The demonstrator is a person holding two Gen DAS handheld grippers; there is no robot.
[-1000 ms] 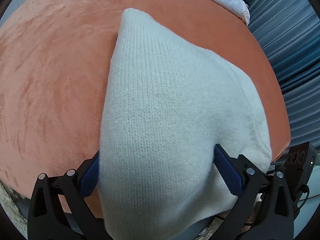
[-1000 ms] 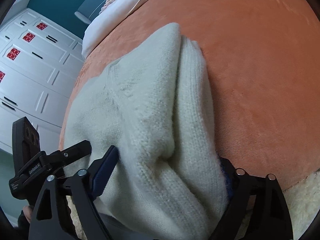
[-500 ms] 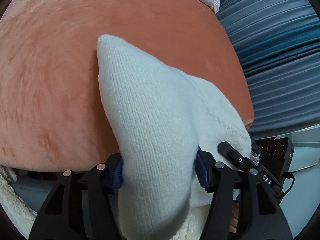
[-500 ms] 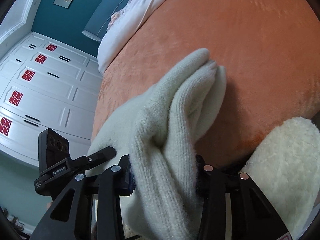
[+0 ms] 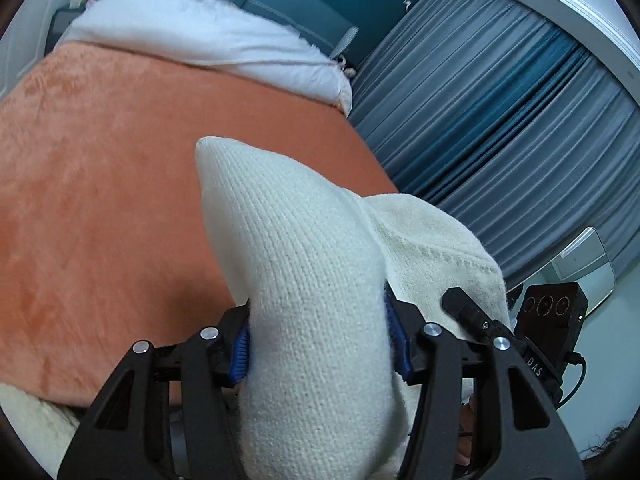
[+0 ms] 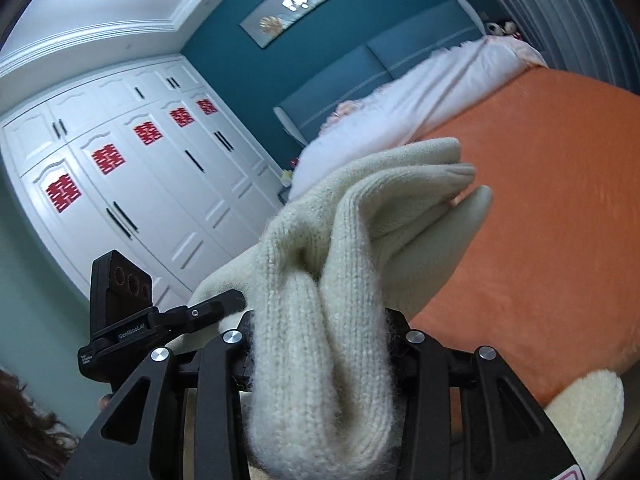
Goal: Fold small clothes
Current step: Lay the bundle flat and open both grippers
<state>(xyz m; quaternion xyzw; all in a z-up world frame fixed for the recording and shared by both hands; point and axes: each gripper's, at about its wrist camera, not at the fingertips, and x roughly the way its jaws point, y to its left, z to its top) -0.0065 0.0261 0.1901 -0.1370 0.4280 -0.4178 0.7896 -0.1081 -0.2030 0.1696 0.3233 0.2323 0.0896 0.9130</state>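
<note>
A cream knitted garment is held up between both grippers above the orange bed cover. My left gripper is shut on one bunched edge of it, blue pads pressed into the knit. My right gripper is shut on another bunched edge of the same garment, which hangs in thick folds with one end pointing out over the orange cover. Each gripper's black body shows at the edge of the other's view. The garment's lower part is hidden behind the jaws.
White bedding lies at the head of the bed by a teal headboard. Grey-blue curtains hang to the right. White wardrobe doors with red emblems stand to the left. A fluffy cream throw lies at the bed's near edge.
Both grippers have closed tighter on the garment and lifted it off the bed. The views have tilted upward, so the room, curtains and wardrobe now show.
</note>
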